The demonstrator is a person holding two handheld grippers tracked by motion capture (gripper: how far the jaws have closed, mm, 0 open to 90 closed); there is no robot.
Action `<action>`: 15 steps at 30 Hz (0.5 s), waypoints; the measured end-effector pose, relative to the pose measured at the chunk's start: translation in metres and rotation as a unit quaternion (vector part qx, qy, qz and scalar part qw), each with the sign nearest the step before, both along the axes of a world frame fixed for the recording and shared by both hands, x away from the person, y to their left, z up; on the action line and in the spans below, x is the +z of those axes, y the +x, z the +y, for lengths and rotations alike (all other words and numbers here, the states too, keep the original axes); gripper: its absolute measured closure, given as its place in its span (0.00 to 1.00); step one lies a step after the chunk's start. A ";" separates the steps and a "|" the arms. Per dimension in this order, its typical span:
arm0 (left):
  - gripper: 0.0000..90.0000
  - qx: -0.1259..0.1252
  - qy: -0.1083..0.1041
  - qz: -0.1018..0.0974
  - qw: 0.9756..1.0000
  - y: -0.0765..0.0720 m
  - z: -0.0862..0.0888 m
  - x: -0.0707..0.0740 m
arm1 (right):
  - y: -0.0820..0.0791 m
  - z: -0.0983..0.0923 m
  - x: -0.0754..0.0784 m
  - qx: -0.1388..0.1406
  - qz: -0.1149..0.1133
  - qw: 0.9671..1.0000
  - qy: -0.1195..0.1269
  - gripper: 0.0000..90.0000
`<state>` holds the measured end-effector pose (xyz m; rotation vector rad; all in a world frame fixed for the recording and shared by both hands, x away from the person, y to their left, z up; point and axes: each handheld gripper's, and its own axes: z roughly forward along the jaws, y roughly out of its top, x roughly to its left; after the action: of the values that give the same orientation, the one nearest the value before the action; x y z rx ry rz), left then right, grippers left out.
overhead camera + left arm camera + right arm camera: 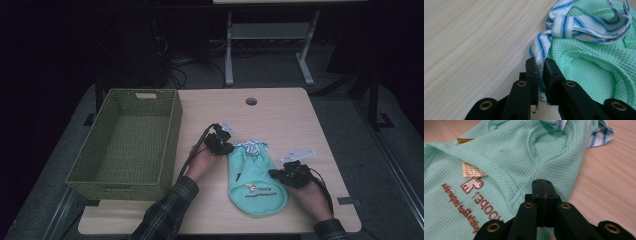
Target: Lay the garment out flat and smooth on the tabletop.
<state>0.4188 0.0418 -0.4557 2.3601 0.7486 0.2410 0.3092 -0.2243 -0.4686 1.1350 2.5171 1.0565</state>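
Mint-green waffle garment (257, 187), blue-and-white striped trim (564, 27), olive wicker basket (172, 140).

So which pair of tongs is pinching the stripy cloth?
The left tongs, nearest the basket, pinch the blue-and-white striped trim. The right tongs sit shut at the plain mint-green garment.

Mint waffle-knit cloth garment (506, 152), striped woven trim (574, 23), matt wood-grain table (474, 37), woven basket (127, 140)

Brown print on the mint garment

The garment (506, 157) bears brown lettering, seen upside down in the right gripper view; perhaps "HOOPET", with a smaller line I cannot read. A small cream patch (471, 171) carries tiny illegible print.
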 end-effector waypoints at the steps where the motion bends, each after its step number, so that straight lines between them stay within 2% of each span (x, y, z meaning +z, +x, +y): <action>1: 0.93 0.008 0.000 -0.004 1.000 0.001 0.004 0.002 | 0.000 0.000 0.000 0.000 0.000 1.000 0.000 1.00; 3: 0.93 0.017 -0.003 -0.003 1.000 0.001 0.005 0.003 | 0.000 -0.001 0.000 0.001 0.000 1.000 -0.002 1.00; 7: 0.93 0.026 0.015 -0.006 1.000 0.004 0.018 0.004 | 0.001 -0.001 0.000 -0.001 0.002 1.000 0.001 1.00; 9: 0.93 0.027 0.011 -0.003 1.000 0.004 0.019 0.003 | 0.001 -0.001 0.000 -0.001 0.003 1.000 0.000 1.00; 11: 0.90 0.025 0.011 0.001 1.000 0.003 0.020 0.002 | 0.001 -0.001 0.000 -0.001 0.003 1.000 0.001 1.00; 12: 0.82 0.026 0.010 -0.001 1.000 0.002 0.020 0.002 | 0.000 -0.001 0.000 -0.002 0.005 1.000 0.003 1.00; 15: 0.79 0.024 0.001 -0.004 1.000 -0.005 0.021 0.007 | 0.000 -0.001 0.000 -0.002 0.002 1.000 0.003 1.00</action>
<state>0.4139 0.0626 -0.4489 2.3430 0.8016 0.2715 0.3097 -0.2250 -0.4688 1.1432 2.5151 1.0626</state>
